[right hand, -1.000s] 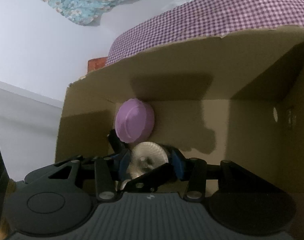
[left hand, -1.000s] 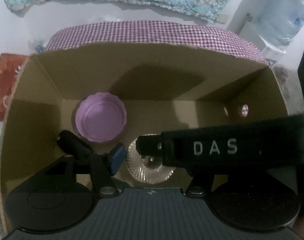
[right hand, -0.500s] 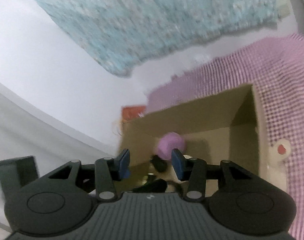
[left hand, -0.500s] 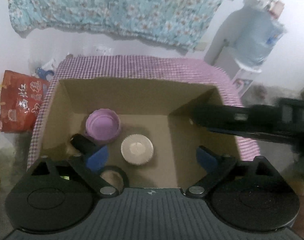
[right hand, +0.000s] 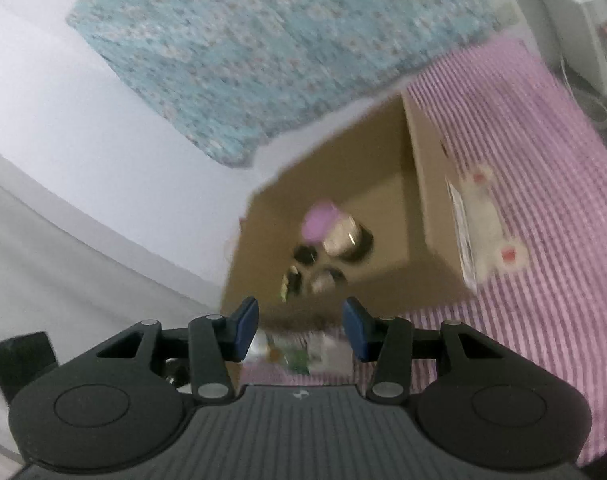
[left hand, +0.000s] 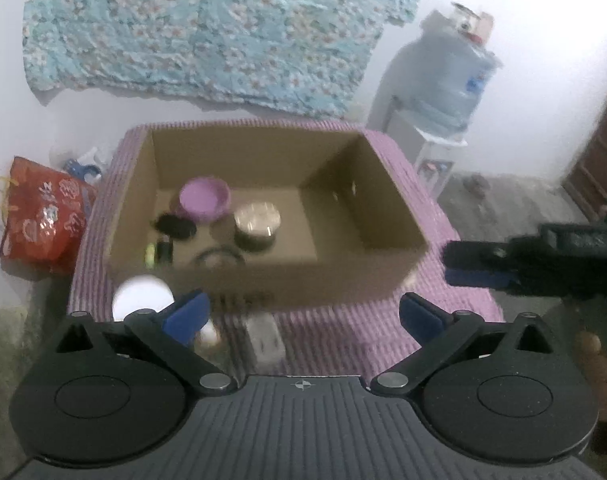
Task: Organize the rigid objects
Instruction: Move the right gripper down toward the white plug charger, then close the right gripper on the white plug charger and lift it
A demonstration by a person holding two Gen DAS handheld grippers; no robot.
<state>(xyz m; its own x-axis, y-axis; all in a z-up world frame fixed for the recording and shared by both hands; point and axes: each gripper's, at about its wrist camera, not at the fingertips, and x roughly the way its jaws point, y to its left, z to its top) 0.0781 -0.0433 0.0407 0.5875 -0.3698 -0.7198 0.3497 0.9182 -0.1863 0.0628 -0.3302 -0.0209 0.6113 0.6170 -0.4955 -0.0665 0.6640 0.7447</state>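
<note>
An open cardboard box (left hand: 387, 208) stands on a table with a purple checked cloth (left hand: 459, 224). Inside lie a purple lid (left hand: 204, 199), a silver round tin (left hand: 257, 222), a black lid (left hand: 174, 225) and a dark ring (left hand: 218, 257). The box (right hand: 427, 200) shows in the right wrist view with the purple lid (right hand: 320, 216) and tin (right hand: 343, 240). My left gripper (left hand: 301, 312) is open and empty, above the table in front of the box. My right gripper (right hand: 300, 328) is open and empty; it also shows at the right in the left wrist view (left hand: 503, 264).
In front of the box lie a white round lid (left hand: 143, 302), a small white object (left hand: 209, 334) and a pale blurred item (left hand: 263, 338). A red bag (left hand: 43, 216) sits left on the floor. A water dispenser (left hand: 447, 92) stands at the back right. A white toy-like object (right hand: 491, 224) lies beside the box.
Both grippers have pulled back up and out of the box. The right gripper has let go of the silver tin, which now sits on the box floor beside the purple lid.
</note>
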